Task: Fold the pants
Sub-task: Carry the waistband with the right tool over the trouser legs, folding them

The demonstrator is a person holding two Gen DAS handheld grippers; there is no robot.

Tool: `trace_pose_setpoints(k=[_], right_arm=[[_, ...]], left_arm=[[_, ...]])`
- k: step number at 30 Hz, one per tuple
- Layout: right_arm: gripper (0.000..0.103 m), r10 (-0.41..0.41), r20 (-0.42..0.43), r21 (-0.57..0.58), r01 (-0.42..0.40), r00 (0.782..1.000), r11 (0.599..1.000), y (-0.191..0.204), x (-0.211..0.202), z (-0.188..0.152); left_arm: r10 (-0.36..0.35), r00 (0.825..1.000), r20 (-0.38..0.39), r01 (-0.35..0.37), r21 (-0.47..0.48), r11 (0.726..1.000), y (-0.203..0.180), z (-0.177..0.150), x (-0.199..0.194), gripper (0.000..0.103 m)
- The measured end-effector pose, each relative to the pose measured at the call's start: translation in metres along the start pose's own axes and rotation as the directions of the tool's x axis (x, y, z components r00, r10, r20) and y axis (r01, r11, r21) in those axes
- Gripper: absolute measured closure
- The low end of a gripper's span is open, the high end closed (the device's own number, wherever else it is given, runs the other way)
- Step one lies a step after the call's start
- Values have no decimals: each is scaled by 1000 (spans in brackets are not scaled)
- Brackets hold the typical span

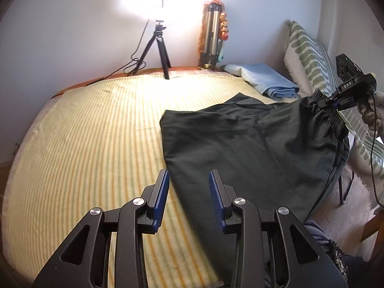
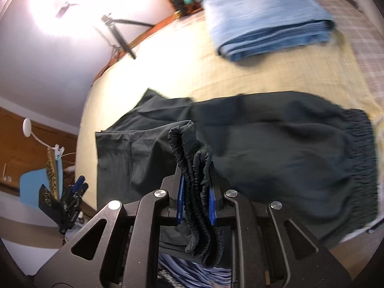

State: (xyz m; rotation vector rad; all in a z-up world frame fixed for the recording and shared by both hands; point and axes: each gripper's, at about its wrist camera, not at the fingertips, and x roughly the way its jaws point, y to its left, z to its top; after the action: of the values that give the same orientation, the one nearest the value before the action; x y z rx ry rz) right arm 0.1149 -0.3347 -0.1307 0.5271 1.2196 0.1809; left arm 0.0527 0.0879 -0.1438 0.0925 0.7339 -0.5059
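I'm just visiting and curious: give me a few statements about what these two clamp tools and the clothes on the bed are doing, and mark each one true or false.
1. The right gripper is clamped on the elastic waistband of the dark pants. True.
2. The left gripper is holding a pant leg. False: its jaws are open and empty, above the pants' edge.
3. A folded blue cloth lies on the bed beyond the pants. True.
4. The pants are already folded into a neat stack. False: they lie spread out, one end lifted.
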Motion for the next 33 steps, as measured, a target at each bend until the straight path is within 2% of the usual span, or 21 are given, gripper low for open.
trace_pose_setpoints(k=[12,24,27,28,30,33], right_arm=[[86,-94,20,59,92,995,994,-75,-30,14],[86,-139,35,96,135,990,986,-120,-36,20],[85,-160,26,73,158,987,985,-122,-29,21],[84,-159,23,79,156,987,985,-123,-27,21],[75,-125,23,92,122,992,988,-125,-29,21],[51,-96,41,94,92,995,991,-126,-39,17]], left_arm=[[-19,1000,-7,19,52,998,-31,7,14,70],[-33,999,-26,35,85,996,-49,11,23,71],[-47,998,-34,50,96,994,-56,10,25,70],[-48,998,-37,52,100,994,-58,9,26,70],[-54,998,-40,57,100,993,-60,8,28,70],[-57,998,-40,61,103,993,-63,8,27,70]])
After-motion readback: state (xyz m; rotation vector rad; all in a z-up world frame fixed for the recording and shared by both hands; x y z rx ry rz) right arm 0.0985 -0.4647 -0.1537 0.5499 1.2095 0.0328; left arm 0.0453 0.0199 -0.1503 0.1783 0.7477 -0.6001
